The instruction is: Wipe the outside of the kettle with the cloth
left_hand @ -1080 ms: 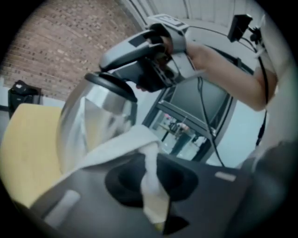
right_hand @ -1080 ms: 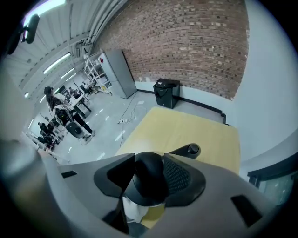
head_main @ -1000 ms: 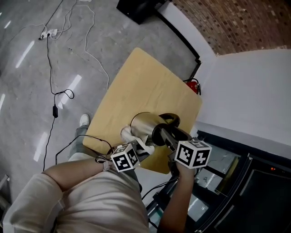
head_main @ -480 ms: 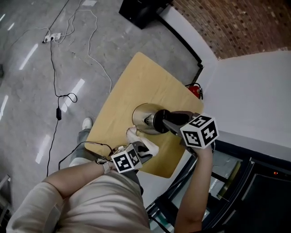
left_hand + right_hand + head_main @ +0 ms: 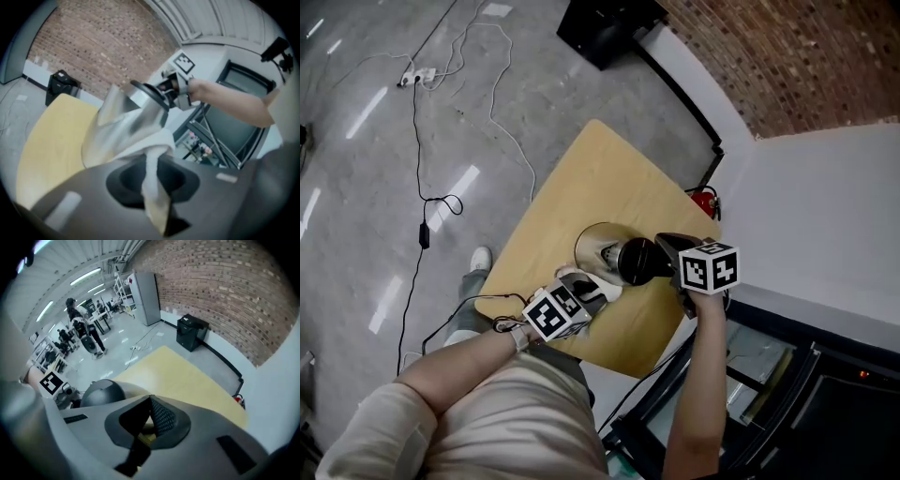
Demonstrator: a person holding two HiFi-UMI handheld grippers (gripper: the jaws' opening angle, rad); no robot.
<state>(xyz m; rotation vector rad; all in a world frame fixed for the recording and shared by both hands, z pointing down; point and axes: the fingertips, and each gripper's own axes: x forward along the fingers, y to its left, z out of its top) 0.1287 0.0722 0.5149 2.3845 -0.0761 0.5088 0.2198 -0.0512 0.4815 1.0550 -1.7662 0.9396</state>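
A shiny metal kettle (image 5: pixel 598 246) with a dark lid (image 5: pixel 637 261) stands on the pale wooden table (image 5: pixel 591 169). My left gripper (image 5: pixel 584 298) is shut on a white cloth (image 5: pixel 591 283), which lies against the kettle's near side. In the left gripper view the cloth (image 5: pixel 154 152) runs from the jaws up onto the kettle (image 5: pixel 119 124). From the right, my right gripper (image 5: pixel 666 247) reaches in and is shut on the kettle's black handle (image 5: pixel 149 93). In the right gripper view its jaws (image 5: pixel 145 425) are together beside the grey lid (image 5: pixel 102 392).
The table's near edge is close to the person's body. A black box (image 5: pixel 605 23) stands by the brick wall, with cables (image 5: pixel 422 141) across the floor. A red extinguisher (image 5: pixel 705 202) sits by the white wall. A metal frame (image 5: pixel 750 375) stands at lower right.
The right gripper has swung to the kettle's right side and its jaws have closed on the handle. The left gripper with the cloth has moved closer against the kettle.
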